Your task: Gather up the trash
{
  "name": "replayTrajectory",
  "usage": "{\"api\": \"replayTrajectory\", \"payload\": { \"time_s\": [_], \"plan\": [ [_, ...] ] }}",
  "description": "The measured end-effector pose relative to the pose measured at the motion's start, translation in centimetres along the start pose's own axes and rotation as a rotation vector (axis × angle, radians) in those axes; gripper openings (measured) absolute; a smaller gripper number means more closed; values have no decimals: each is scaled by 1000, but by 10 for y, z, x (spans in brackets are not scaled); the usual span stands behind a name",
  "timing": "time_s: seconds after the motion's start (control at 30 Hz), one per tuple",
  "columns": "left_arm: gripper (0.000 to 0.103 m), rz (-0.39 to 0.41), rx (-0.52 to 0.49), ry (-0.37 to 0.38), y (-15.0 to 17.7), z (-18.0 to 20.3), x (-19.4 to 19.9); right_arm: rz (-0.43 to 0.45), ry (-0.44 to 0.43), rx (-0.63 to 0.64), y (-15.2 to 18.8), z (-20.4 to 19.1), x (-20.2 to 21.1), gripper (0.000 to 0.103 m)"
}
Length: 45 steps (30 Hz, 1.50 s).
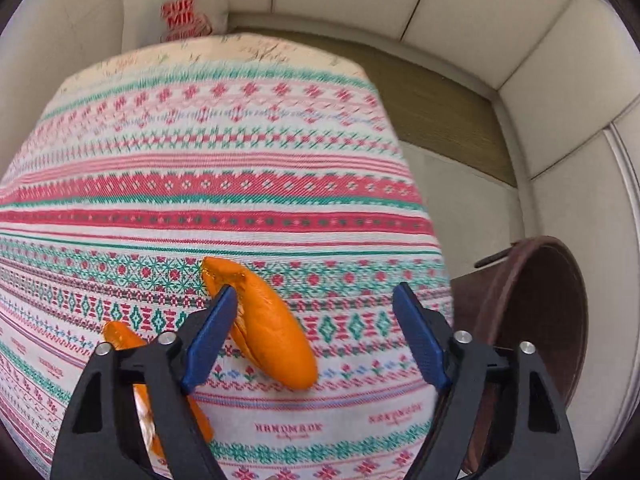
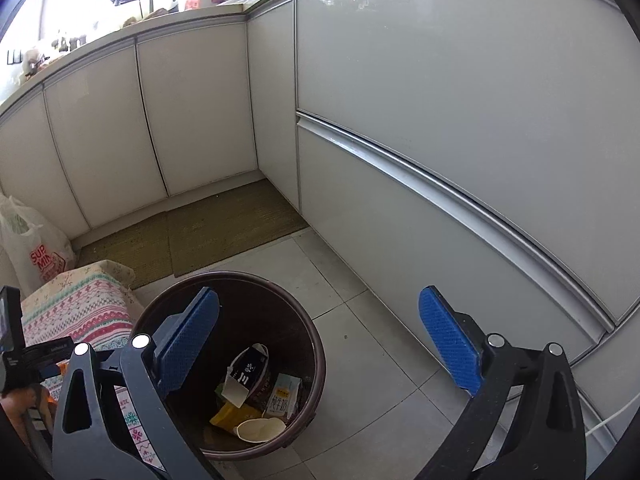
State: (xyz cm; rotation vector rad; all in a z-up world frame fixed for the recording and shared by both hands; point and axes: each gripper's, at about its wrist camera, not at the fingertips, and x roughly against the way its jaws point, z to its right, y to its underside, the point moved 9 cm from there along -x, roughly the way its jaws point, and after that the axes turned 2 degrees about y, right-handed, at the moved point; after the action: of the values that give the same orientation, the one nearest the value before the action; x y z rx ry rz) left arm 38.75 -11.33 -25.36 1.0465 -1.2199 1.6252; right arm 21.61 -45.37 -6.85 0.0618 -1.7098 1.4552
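An orange peel point(image 1: 264, 324) lies on the patterned tablecloth point(image 1: 224, 168). My left gripper point(image 1: 316, 304) is open just above it, its left finger point(image 1: 212, 336) touching or just over the peel's left edge. A second orange peel point(image 1: 132, 364) lies lower left, partly hidden by the gripper body. My right gripper point(image 2: 320, 336) is open and empty above the brown trash bin point(image 2: 280, 292), which holds cartons, a yellow wrapper and a pale peel. The bin also shows in the left wrist view point(image 1: 532, 332), to the right of the table.
A white plastic bag with red lettering point(image 1: 176, 8) stands behind the table, also in the right wrist view point(image 2: 36, 248). White cabinet fronts point(image 2: 440, 100) surround a grey tiled floor point(image 2: 380, 380) with a green mat point(image 2: 216, 228). The table's corner point(image 2: 80, 304) is beside the bin.
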Motion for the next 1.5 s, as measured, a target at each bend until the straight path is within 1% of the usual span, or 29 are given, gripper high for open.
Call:
{"api": "replayTrajectory", "payload": {
  "time_s": [0.1,0.17,0.23,0.3,0.33,0.4,0.43,0.47,0.5,0.57,0.63,0.67,0.7,0.8,0.87,0.97,1.07,1.13,1.17,1.2,1.23,1.33,1.4,1.5],
  "plan": [
    [71,-13,17,-36,0,-13,-14,12,8,23,-1,-6,1,96],
    [70,1,-2,-56,-2,-13,-17,12,7,35,-2,-12,0,96],
    [69,0,-25,-85,-1,-11,-18,5,7,54,-1,-17,-2,96],
    [62,-1,-25,-118,0,-15,-18,1,7,72,0,-22,-2,96],
    [60,1,-29,-132,1,-16,-18,0,6,80,1,-24,-3,96],
    [48,9,-49,-172,3,-16,-16,-2,6,94,2,-28,-2,96],
    [45,16,-62,-191,5,-17,-16,-1,5,98,2,-28,-3,96],
    [40,23,-71,-203,8,-18,-14,-1,4,102,2,-30,-3,96],
    [33,31,-77,-216,12,-20,-11,-3,2,105,3,-31,-3,96],
    [24,46,-84,-230,22,-23,-3,-5,-2,110,4,-34,-3,96],
    [18,55,-81,-204,33,-22,5,-3,-5,113,4,-37,-1,96],
    [14,57,-76,-178,34,-23,9,-1,-10,113,4,-38,0,96],
    [13,60,-71,-147,36,-24,12,1,-16,113,4,-40,2,96],
    [12,84,-68,-88,32,-30,31,10,-35,116,3,-46,7,96],
    [12,115,-76,-50,32,-36,53,11,-59,125,3,-57,10,96],
    [12,179,-101,-8,37,-54,97,-13,-114,166,8,-83,11,96],
    [12,235,-88,36,38,-82,138,-43,-163,261,19,-121,11,96],
    [12,278,-62,49,49,-114,171,-69,-208,326,31,-151,14,96],
    [12,292,-48,51,50,-131,181,-85,-231,355,37,-164,16,96],
    [12,307,-30,48,57,-149,193,-104,-262,395,47,-183,19,96],
    [12,316,-19,41,54,-157,200,-117,-286,428,54,-199,22,96],
    [12,356,13,12,70,-200,227,-170,-376,528,84,-251,32,96],
    [12,386,32,-5,78,-223,241,-227,-435,573,104,-285,38,96],
    [12,439,66,-17,86,-250,257,-353,-525,595,134,-337,44,96]
  ]
}}
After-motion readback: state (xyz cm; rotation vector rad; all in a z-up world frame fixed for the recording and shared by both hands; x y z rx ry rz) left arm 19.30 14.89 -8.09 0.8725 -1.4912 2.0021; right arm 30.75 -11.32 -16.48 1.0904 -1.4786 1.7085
